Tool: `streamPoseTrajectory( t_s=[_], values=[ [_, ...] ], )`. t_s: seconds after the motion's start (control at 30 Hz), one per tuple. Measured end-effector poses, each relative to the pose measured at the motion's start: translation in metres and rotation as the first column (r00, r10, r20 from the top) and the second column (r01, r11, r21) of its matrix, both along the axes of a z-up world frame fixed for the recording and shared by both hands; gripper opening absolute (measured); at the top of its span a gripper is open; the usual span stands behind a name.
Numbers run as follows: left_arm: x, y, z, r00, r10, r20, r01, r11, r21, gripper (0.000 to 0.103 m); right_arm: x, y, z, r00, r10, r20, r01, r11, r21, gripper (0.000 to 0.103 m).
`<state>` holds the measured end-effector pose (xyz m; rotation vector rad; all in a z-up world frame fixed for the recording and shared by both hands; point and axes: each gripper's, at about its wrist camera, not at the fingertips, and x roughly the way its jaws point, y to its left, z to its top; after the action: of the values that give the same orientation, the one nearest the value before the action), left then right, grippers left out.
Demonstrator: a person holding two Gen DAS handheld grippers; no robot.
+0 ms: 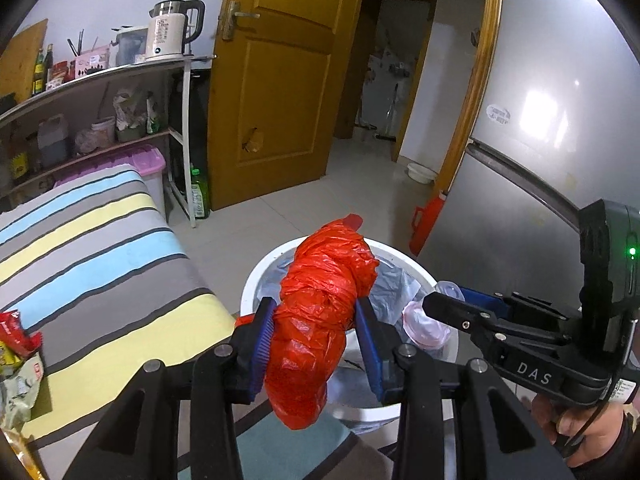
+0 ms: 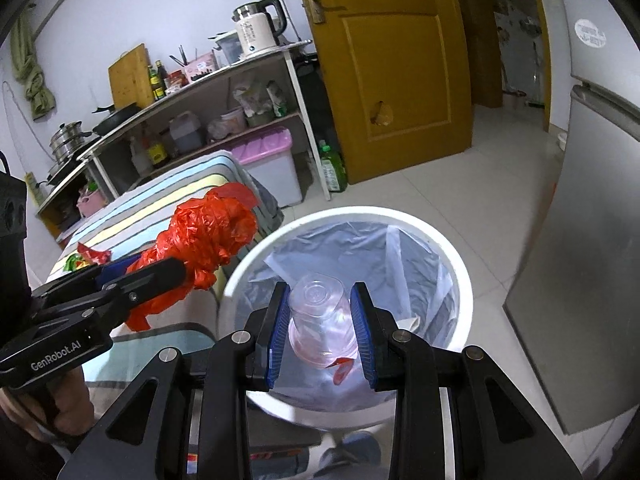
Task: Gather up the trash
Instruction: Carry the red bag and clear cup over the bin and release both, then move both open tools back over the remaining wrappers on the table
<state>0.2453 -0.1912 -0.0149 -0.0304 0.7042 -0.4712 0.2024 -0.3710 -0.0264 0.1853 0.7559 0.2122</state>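
My left gripper (image 1: 316, 332) is shut on a crumpled red plastic bag (image 1: 320, 308), held at the near-left rim of the white trash bin (image 1: 256, 276). The bag also shows in the right wrist view (image 2: 208, 236), left of the bin (image 2: 456, 264). My right gripper (image 2: 322, 320) is shut on a clear plastic cup (image 2: 320, 316) with pinkish residue, held over the bin's open, clear-lined mouth. In the left wrist view the cup (image 1: 424, 324) and right gripper (image 1: 444, 304) hang over the bin's right side.
A striped table (image 1: 100, 248) with more wrappers (image 1: 16, 344) lies to the left. A shelf unit (image 1: 120, 80) with a kettle (image 1: 172, 28), a wooden door (image 1: 280, 80) and a grey fridge (image 1: 560, 100) surround the tiled floor. A red scrap (image 2: 342, 370) lies in the bin.
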Motion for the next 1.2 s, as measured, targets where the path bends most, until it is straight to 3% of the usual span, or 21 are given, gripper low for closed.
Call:
streamPoseTrajectory(
  t_s=[0.43, 0.57, 0.67, 1.2],
  values=[
    [0.006, 0.006, -0.002, 1.000, 0.007, -0.005, -0.007, 1.000, -0.031, 0.047, 0.005, -0.004, -0.011, 1.000, -0.011, -0.025, 0.011, 1.000, -0.008, 0.033],
    [-0.001, 0.015, 0.005, 1.000, 0.023, 0.013, -0.023, 0.999, -0.044, 0.047, 0.003, 0.000, -0.005, 1.000, -0.004, -0.012, 0.003, 1.000, -0.014, 0.033],
    [-0.007, 0.021, 0.009, 0.999, 0.034, 0.022, -0.033, 0.998, -0.048, 0.047, 0.000, 0.002, -0.002, 1.000, 0.004, 0.000, -0.004, 1.000, -0.020, 0.043],
    [-0.050, 0.062, 0.035, 0.992, 0.095, 0.081, -0.090, 0.994, -0.065, 0.047, -0.025, 0.025, 0.030, 0.997, 0.047, 0.068, -0.044, 0.998, -0.041, 0.043]
  ],
)
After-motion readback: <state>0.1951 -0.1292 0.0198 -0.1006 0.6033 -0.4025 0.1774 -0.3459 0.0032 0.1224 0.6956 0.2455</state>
